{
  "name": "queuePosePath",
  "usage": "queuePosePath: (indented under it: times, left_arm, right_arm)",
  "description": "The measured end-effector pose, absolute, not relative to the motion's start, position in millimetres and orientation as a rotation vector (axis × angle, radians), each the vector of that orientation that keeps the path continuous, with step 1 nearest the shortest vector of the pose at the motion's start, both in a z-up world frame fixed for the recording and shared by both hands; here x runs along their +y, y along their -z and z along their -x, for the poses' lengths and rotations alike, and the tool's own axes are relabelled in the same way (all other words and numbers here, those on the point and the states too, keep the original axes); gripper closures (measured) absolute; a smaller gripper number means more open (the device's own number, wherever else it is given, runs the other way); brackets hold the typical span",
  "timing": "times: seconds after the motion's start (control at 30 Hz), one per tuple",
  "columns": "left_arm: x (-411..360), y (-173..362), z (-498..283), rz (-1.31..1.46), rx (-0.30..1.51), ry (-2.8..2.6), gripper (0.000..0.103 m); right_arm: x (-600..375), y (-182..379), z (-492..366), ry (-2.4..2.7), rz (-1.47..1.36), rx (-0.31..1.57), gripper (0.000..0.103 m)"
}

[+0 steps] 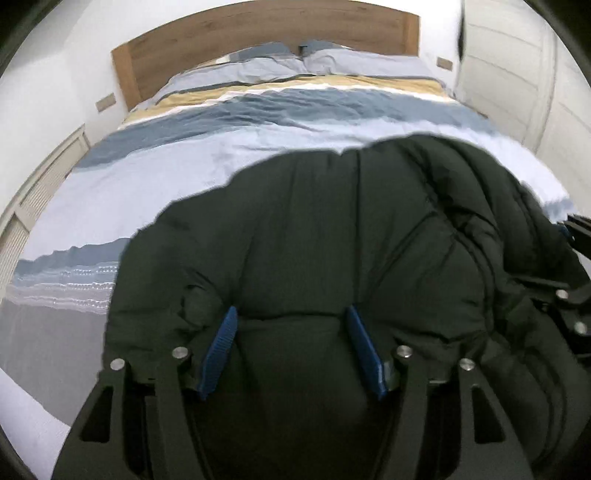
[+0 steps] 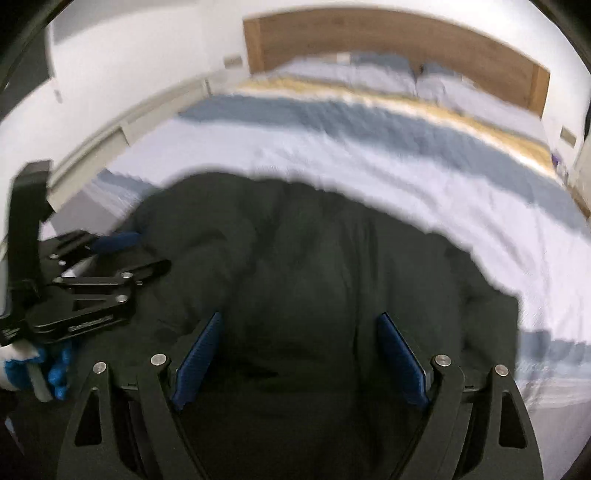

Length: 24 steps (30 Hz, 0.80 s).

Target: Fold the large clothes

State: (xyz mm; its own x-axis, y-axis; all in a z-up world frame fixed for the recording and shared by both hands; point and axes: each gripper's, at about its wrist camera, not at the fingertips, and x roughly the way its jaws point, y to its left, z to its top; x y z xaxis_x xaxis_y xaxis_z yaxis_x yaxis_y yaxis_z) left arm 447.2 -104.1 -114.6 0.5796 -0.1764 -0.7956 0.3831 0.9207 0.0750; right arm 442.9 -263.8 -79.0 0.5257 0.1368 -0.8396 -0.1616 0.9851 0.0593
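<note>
A big dark green puffer jacket [image 1: 332, 240] lies bunched on the bed's near end; it also fills the lower right wrist view [image 2: 314, 258]. My left gripper [image 1: 291, 317] stands wide apart with a thick fold of the jacket bulging between its blue pads [image 1: 221, 347]. My right gripper [image 2: 299, 325] is likewise wide apart with jacket fabric between its pads [image 2: 400, 362]. Whether either one pinches the fabric is unclear. The left gripper also shows at the left of the right wrist view [image 2: 85, 280], and the right gripper's edge shows in the left wrist view [image 1: 569, 295].
The bed [image 1: 221, 158] has a blue, white and yellow striped duvet, two pillows [image 1: 354, 61] and a wooden headboard [image 1: 258, 33]. White cabinets [image 1: 40, 192] run along the left wall. A white wardrobe [image 1: 517, 81] stands at the right.
</note>
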Motion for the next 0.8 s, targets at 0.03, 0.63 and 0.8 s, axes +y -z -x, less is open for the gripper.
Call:
queuePosePath:
  times: [0.03,0.63,0.8]
  left_arm:
    - [-104.5,119.5,-445.7,-0.257,0.890,0.330,0.041]
    - [-81.6,70.4,-372.3,-0.258,1.061,0.272,0.039]
    - [-70.2,49.7,-307.6,-0.210,1.145,0.360,0.038]
  right_arm:
    - [-264.6,94.5,-443.1,-0.167,0.035,1.018,0.018]
    - [-254.4,74.4,-376.0,-0.070,0.053,1.108,0.018]
    - [-257.7,50.2,-336.6,-0.053,0.025,1.109,0.018]
